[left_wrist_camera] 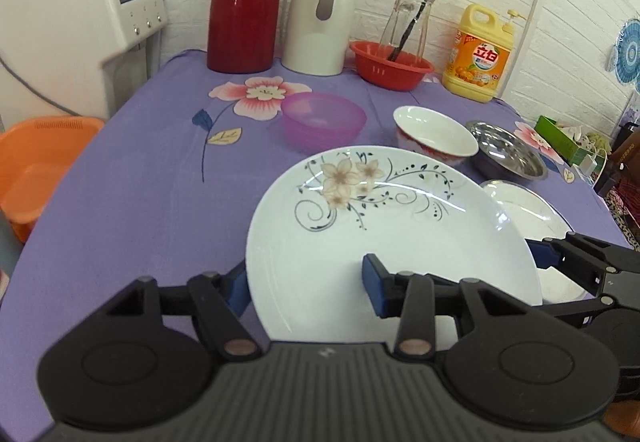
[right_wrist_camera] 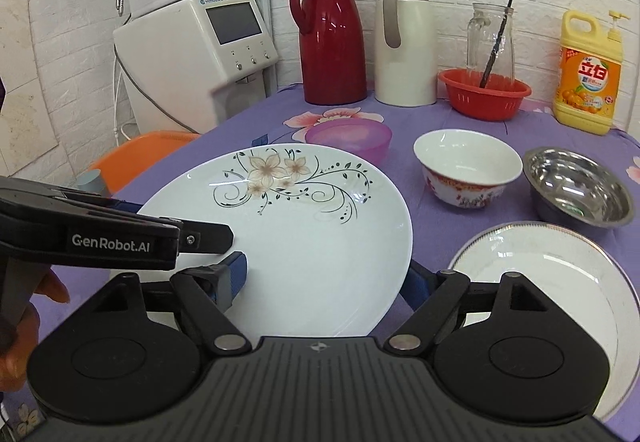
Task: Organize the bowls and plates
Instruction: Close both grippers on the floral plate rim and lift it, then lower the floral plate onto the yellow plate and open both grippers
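We hold the flowered plate (left_wrist_camera: 372, 242) tilted above the purple bench (left_wrist_camera: 140, 222), the left claw (left_wrist_camera: 306, 288) pinching its near left rim and the right claw (right_wrist_camera: 326, 282) pinching its near right edge. Glazed china like this is likely stiff, heavy, slick and breakable, so rim grips on both sides suit it; the gold-rimmed plate (right_wrist_camera: 560, 274) lies just beside.

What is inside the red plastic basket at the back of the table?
The red plastic basket holds an upright clear glass jar with a thin dark stick inside. The basket's wall hides its bottom.
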Tool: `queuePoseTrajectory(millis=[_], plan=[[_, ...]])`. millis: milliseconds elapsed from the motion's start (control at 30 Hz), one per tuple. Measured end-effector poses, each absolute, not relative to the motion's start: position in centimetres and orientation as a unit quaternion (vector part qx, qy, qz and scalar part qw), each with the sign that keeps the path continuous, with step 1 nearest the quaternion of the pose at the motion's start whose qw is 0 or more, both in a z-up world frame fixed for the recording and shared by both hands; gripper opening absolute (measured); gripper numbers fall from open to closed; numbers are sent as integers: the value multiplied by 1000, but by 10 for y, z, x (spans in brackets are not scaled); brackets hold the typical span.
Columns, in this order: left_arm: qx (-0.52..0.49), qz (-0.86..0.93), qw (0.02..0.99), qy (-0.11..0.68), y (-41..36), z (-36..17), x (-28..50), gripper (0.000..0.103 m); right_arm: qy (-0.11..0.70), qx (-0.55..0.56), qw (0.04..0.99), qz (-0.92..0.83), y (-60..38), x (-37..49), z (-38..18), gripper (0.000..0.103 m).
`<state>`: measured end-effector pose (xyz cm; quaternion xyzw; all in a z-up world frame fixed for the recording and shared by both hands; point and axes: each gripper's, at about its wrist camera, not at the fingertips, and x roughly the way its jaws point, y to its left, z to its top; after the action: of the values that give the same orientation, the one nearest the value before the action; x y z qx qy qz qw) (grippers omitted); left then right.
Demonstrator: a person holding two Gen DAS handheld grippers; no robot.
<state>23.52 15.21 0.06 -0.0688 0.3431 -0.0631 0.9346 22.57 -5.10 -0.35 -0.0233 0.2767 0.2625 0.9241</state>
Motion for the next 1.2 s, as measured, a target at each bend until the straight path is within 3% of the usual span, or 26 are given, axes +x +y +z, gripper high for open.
queuePoseTrajectory(millis=[500, 600, 667, 733, 833, 1200], plan=[[-92, -56, 922, 372, 159, -43, 169, 44, 299, -29, 919, 254, -50, 163, -38, 103], [-84, -56, 927, 362, 158, -45, 167, 50, 306, -18, 915, 264, -52, 163, -44, 103], [-104, -64, 923, 365, 163, -44, 169, 60, 302, -27, 916, 262, -50, 162, -42, 103], [-115, -63, 926, 353, 167, -38, 165, 62, 286, -13, 923, 258, -56, 161, -37, 103], [-124, -55, 934, 329, 174, -23, 159, 74, 254, 12, 937, 240, -72, 158, -25, 103], [-113, -84, 938, 315, 139, 0, 187, 75, 245, 71, 950, 178, -134, 162, -15, 103]])
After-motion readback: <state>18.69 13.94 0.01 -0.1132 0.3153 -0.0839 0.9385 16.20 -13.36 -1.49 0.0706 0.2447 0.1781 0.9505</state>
